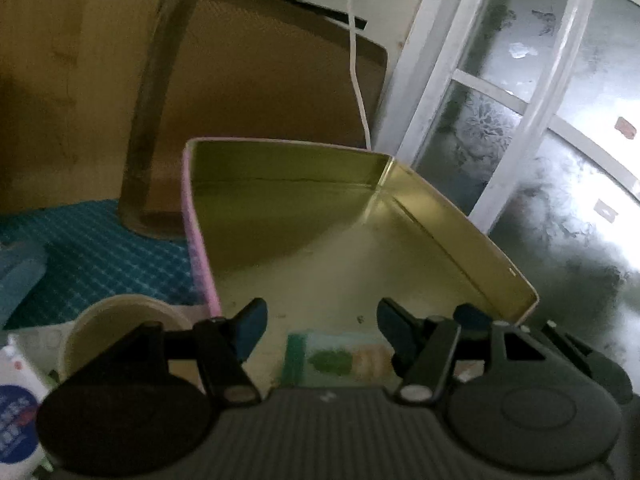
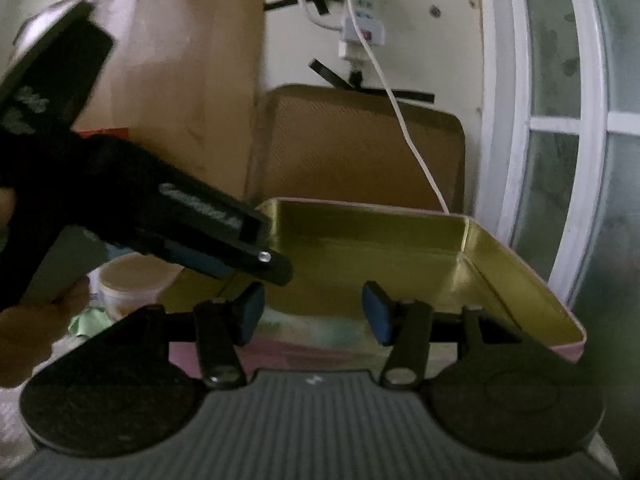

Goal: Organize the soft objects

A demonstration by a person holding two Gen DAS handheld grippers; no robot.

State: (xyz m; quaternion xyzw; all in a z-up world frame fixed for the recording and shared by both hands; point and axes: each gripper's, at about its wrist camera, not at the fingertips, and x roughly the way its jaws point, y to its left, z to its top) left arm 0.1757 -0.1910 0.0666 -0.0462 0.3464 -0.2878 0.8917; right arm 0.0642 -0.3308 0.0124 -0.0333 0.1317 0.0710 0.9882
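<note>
An open tin box (image 1: 460,216) with a gold inside and pink outer walls lies in front of me; it also shows in the right wrist view (image 2: 520,268). A flat green and pale packet (image 1: 340,358) lies on the tin's floor. My left gripper (image 1: 322,328) is open and empty, hovering just above that packet. My right gripper (image 2: 314,314) is open and empty at the tin's near wall. The left gripper's body (image 2: 224,236) reaches over the tin's left edge in the right wrist view.
A brown tray (image 1: 256,80) leans against the wall behind the tin, with a white cable (image 1: 356,60) in front of it. A pale cup (image 1: 120,328) and a white bottle (image 1: 16,392) stand left. A blue mat (image 1: 100,256) lies left. A window (image 1: 540,100) is right.
</note>
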